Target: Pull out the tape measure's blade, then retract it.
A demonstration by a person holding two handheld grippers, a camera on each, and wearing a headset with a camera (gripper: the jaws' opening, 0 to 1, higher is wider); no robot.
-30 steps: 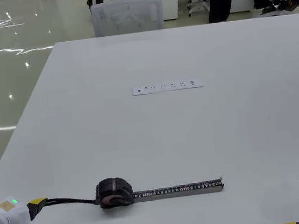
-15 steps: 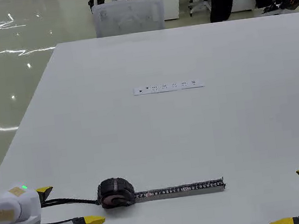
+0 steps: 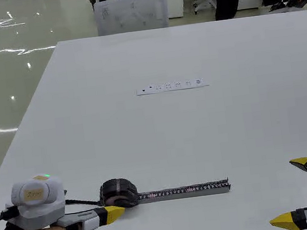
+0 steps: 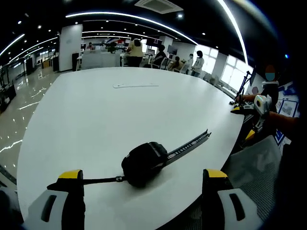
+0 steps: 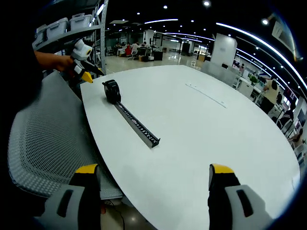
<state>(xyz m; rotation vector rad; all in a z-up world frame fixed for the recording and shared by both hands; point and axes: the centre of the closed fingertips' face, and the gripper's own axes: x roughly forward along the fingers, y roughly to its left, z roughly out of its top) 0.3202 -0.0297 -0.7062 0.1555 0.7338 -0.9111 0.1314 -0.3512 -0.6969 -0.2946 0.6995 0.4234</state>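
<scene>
LEFT GRIPPER VIEW: left gripper point(image 4: 144, 175) released, jaws wide, nothing held; tape measure point(image 4: 145, 163) case just ahead, at table point(image 4: 96, 110) near edge | RIGHT GRIPPER VIEW: right gripper point(image 5: 153, 168) released, empty, at near edge; blade point(image 5: 135, 125) tip ahead, well apart | HEAD VIEW: blade extended parallel to near edge; bare surface between it and power strip point(image 3: 172, 87).

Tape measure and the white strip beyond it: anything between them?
Nothing: the head view shows bare table between tape measure and power strip.
</scene>
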